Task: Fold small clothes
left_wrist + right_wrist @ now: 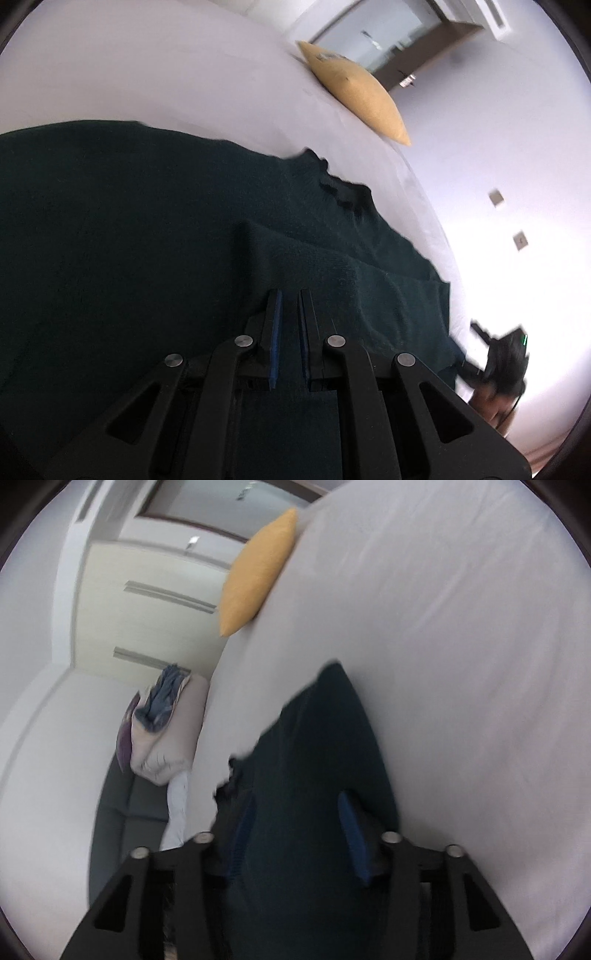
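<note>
Dark-green sweater: one. Left gripper nearly together; right gripper apart astride it.

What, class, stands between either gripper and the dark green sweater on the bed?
Nothing visible does. The left gripper is nearly closed right over a fold of the dark green sweater. The right gripper is open with sweater cloth between its pads. The yellow cushion lies far off.
</note>
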